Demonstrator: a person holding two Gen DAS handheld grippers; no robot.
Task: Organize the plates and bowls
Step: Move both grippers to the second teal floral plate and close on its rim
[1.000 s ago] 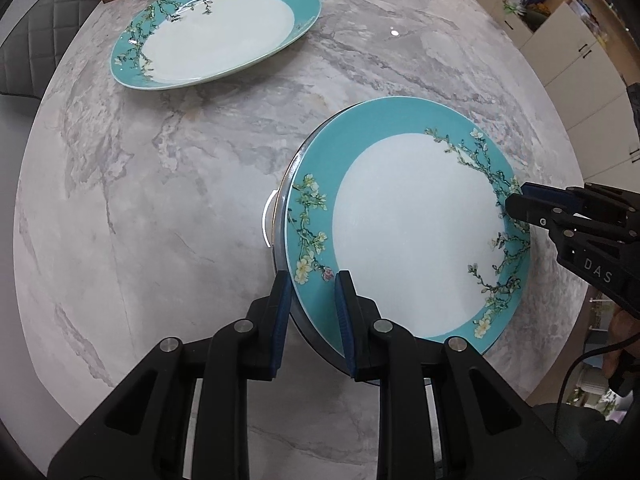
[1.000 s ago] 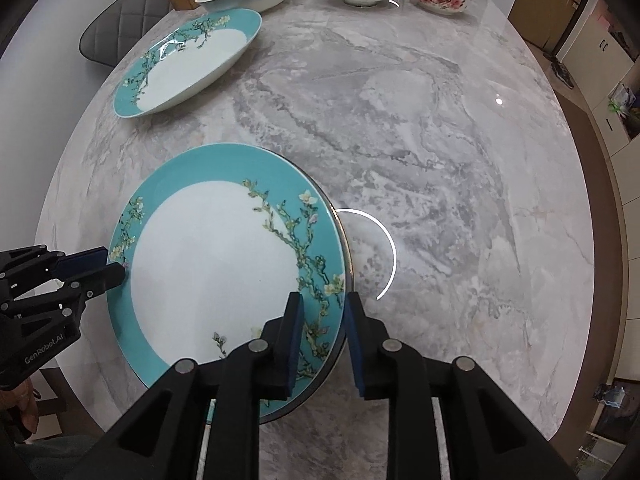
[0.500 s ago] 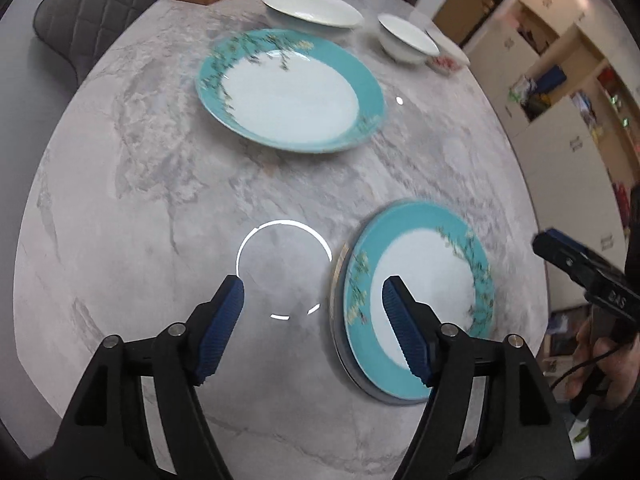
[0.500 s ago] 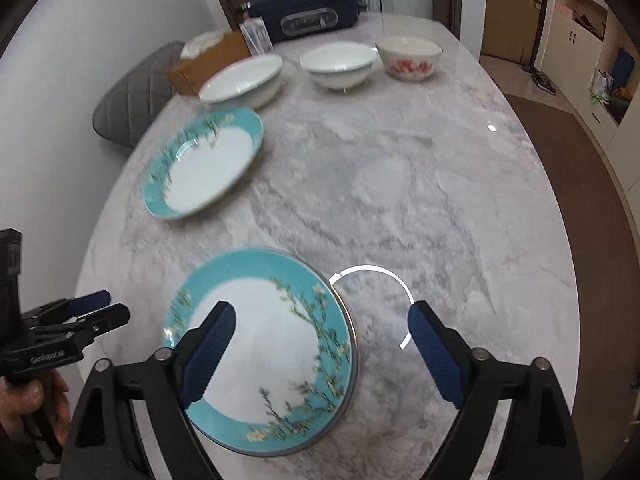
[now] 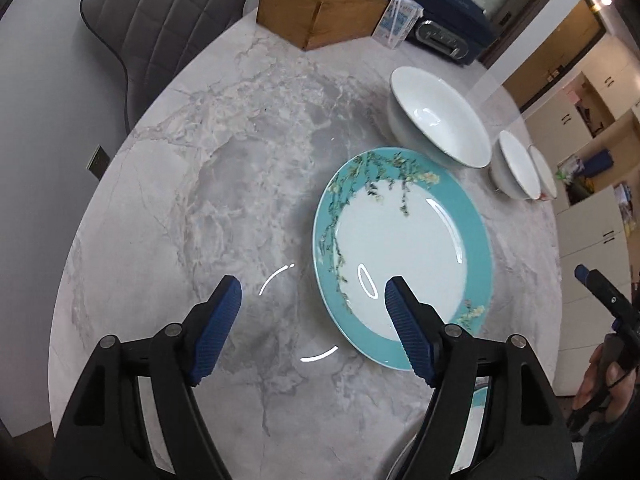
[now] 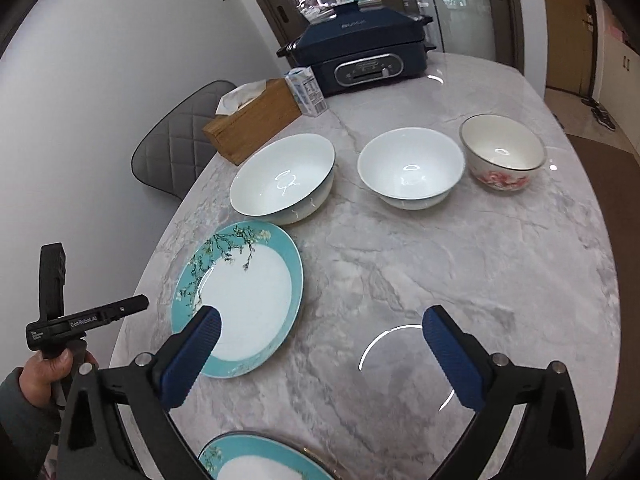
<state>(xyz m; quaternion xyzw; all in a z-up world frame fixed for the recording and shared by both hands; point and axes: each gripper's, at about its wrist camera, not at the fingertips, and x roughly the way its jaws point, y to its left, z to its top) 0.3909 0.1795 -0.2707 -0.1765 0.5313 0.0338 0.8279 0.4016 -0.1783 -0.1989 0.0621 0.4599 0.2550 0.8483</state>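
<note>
A teal-rimmed floral plate (image 5: 404, 256) (image 6: 240, 300) lies flat on the marble table. My left gripper (image 5: 312, 320) is open and empty just in front of it, its right finger over the plate's near rim. My right gripper (image 6: 318, 356) is open and empty, raised above the table. A second teal plate (image 6: 260, 460) lies at the near edge below it, on a stack; a sliver shows in the left wrist view (image 5: 478, 398). Behind stand a large white bowl (image 6: 282, 180) (image 5: 438, 124), a medium white bowl (image 6: 410, 168) and a flowered bowl (image 6: 502, 152).
At the table's far end are a wooden tissue box (image 6: 252, 120), a small carton (image 6: 306, 92) and a dark blue electric cooker (image 6: 356, 56). A grey chair (image 5: 160, 32) stands at the left. The marble table (image 6: 460, 248) ends close on the right.
Both grippers opened and let go of the near plate, then lifted and swung toward the far plate and bowls. The near plate stays at the front edge.
</note>
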